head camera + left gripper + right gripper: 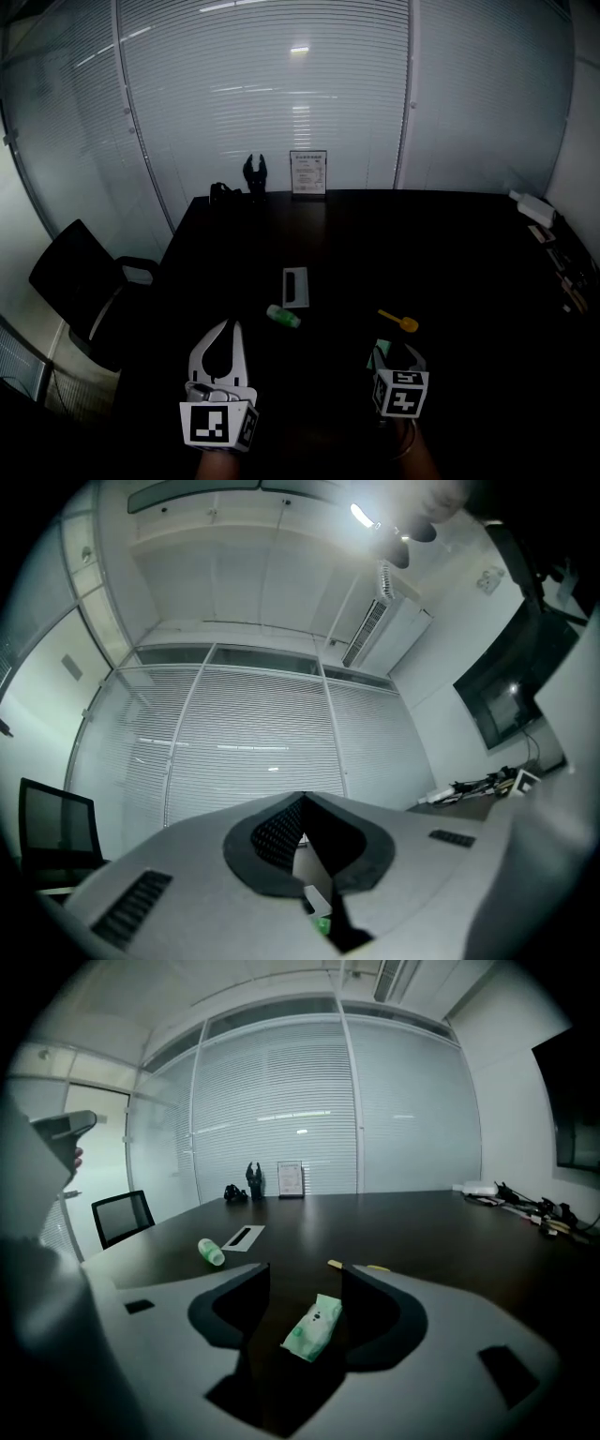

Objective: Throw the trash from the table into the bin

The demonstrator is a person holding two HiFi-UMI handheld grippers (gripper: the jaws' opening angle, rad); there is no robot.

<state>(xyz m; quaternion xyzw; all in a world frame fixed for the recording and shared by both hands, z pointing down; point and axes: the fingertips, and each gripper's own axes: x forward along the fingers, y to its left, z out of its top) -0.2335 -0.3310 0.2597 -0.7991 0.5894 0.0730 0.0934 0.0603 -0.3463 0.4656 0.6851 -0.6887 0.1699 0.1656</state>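
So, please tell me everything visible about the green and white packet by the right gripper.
The packet is a small, soft pouch, pale green and white, seemingly plastic film, slightly crumpled. It lies flat on the dark table, slanted, between the parted jaws of the right gripper. Neither jaw appears to touch it; only the table does.

Black chair (75, 277) at left, framed sign (307, 173) before blinds (262, 94).

1. My head view looks steeply down from above the near edge of the long dark table (450, 253).
2. My left gripper view tilts upward, past the table's far edge, at the white slatted blinds (244, 752).
3. My right gripper view skims low and close over the table, sharing the small green plastic bottle (211, 1252) with the head view (283, 317).
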